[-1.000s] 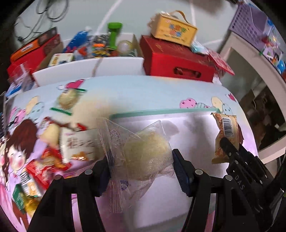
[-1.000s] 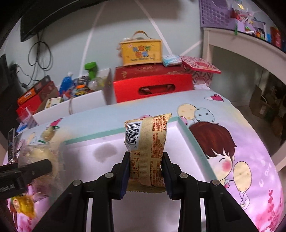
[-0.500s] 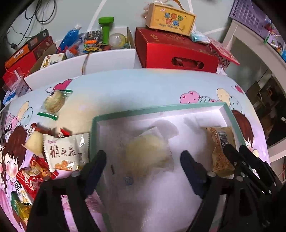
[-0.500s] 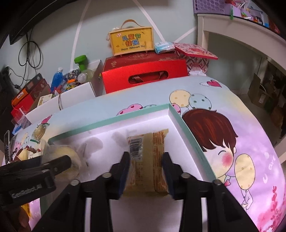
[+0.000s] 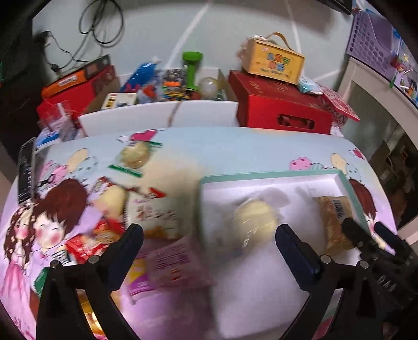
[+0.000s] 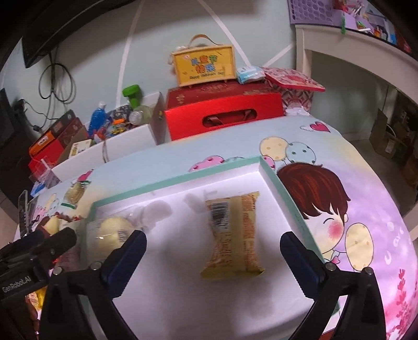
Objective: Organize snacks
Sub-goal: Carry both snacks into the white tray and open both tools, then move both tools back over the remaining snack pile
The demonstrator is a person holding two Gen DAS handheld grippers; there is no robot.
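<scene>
The right gripper [image 6: 213, 243] stands wide apart, its jaws having just been opening; the yellow-brown wrapped snack bar with a barcode [image 6: 232, 235] lies flat between them on the white floor of the shallow white tray with a mint-green rim [image 6: 287, 198], touched by neither pad. The left gripper [image 5: 209, 235] is likewise spread wide, its jaws just opened too, and holds nothing. It hangs over the tray's left edge. Beneath it, blurred, lies a pink-and-white flat packet [image 5: 175, 264] on the cartoon-printed tablecloth [image 5: 235, 149], just outside the tray.

Inside the tray, at its left part, rests the round pale-yellow cake in a clear wrapper [image 5: 254, 222], well apart from the snack bar at the right part.

Left of the tray, loose snacks crowd the cloth: a white pouch with red characters [image 5: 156, 211], red-wrapped pieces [image 5: 86, 245] nearer the left edge, and a pale triangular packet [image 5: 111, 196]. Farther back lies a lone round biscuit in a clear wrapper with green ends [image 5: 134, 157].

Beyond the table's far edge stands a white open box [image 5: 162, 115] filled with a blue bottle [image 5: 141, 75], a green dumbbell-shaped object [image 5: 192, 70] and assorted clutter. Beside it sits a large red gift box with a handle slot [image 5: 282, 109], with a yellow carry case with a strap handle [image 5: 274, 61] on top. Red and orange cartons [image 5: 75, 86] are stacked at the far left, against a pale wall with dangling black cables [image 5: 99, 23].
</scene>
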